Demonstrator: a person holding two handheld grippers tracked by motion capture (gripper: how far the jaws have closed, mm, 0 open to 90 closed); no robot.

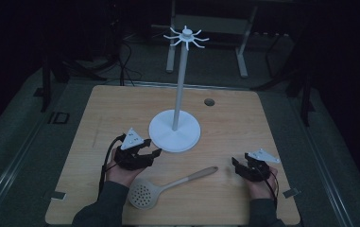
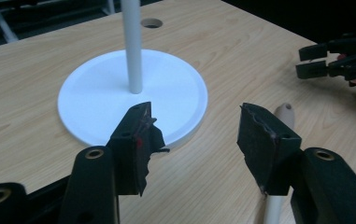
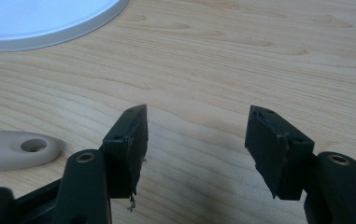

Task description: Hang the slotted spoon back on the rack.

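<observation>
A person holds two black grabbers low over a wooden table [image 1: 244, 113]. The left gripper [image 1: 150, 153] has its jaws wide apart, with nothing between them. The right gripper [image 1: 235, 166] is the same, jaws apart and empty. Between the two lies a pale spoon with holes [image 1: 168, 187], flat on the wood, handle pointing to the right gripper. I think it lies there so either hand can reach it. Behind it stands a tall white stand [image 1: 177, 94] with little hooks on top, maybe for hanging the spoon. The spoon's bowl is close to the table's near edge. There is bare wood all around the stand.
</observation>
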